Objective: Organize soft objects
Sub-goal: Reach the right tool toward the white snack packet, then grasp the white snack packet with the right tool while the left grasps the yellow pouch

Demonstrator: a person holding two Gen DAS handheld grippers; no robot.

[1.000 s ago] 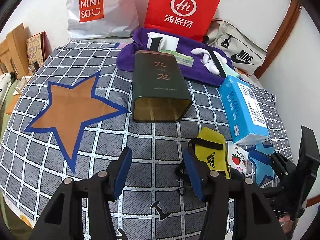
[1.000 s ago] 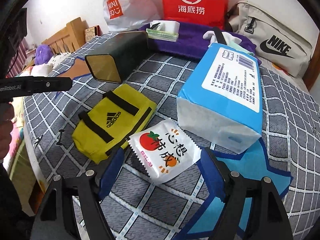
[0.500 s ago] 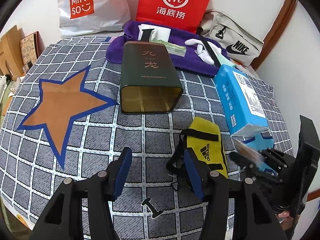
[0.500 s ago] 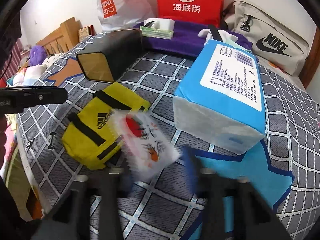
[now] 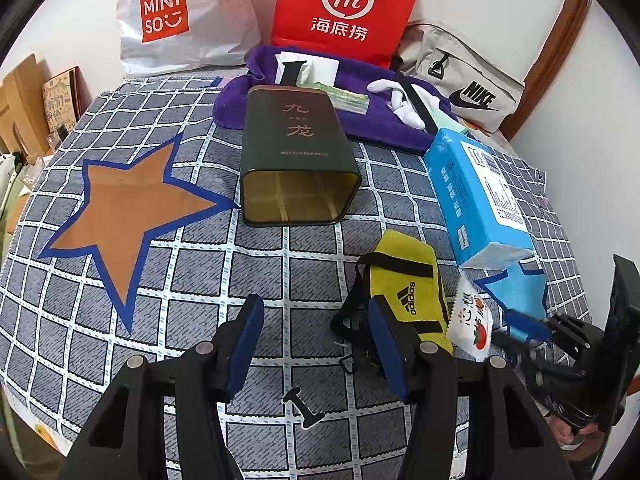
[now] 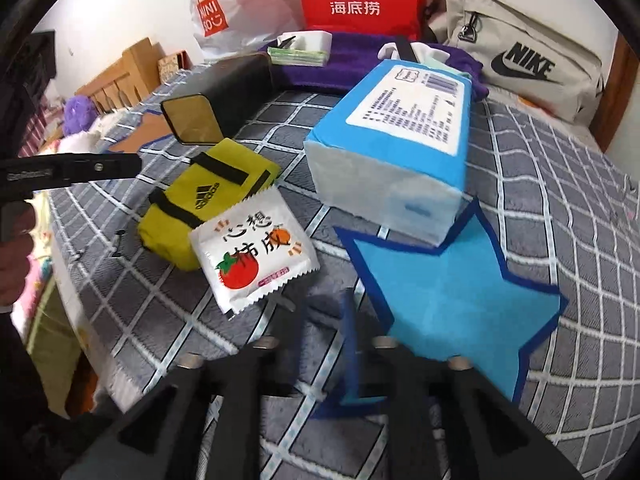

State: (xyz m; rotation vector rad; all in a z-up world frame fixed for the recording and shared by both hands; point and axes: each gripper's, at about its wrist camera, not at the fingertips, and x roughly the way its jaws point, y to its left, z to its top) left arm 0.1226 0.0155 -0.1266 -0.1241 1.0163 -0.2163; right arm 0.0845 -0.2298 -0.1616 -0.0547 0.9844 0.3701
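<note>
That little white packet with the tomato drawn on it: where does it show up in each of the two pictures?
Left wrist view: the white tomato packet sits low on the right, beside the yellow Adidas pouch.
Right wrist view: the packet lies left of centre, its corner overlapping the pouch.
Shared landmark: the blue tissue pack, just beyond the packet in both.

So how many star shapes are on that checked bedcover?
2: an orange star left of the open green tin, and a blue star in front of the blue tissue pack, which covers part of it.
</note>
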